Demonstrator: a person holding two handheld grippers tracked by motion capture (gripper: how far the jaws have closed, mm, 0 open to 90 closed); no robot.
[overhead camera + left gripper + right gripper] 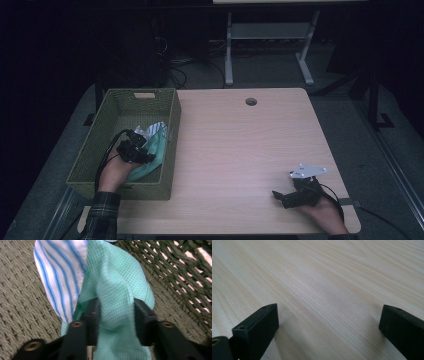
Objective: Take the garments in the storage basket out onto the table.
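Note:
My left gripper (146, 153) is down inside the woven green basket (91, 150) at the table's left. Its jaws are shut on a bunched fold of mint-green waffle cloth (112, 282), which fills the gap between them around the gripper point (116, 305). In the high view the green cloth (149, 169) lies against the basket's right wall. A white cloth with blue stripes (60, 272) lies beside and partly under it, toward the basket's middle (150, 131). My right gripper (280, 198) rests near the table's front right, open with bare wood between its jaws (328, 320).
The light wooden table (240, 150) has a round cable hole (251, 101) near its far edge. The basket's wall (180, 277) rises close on the right of my left gripper. Another desk's white legs (229, 50) stand on the floor behind the table.

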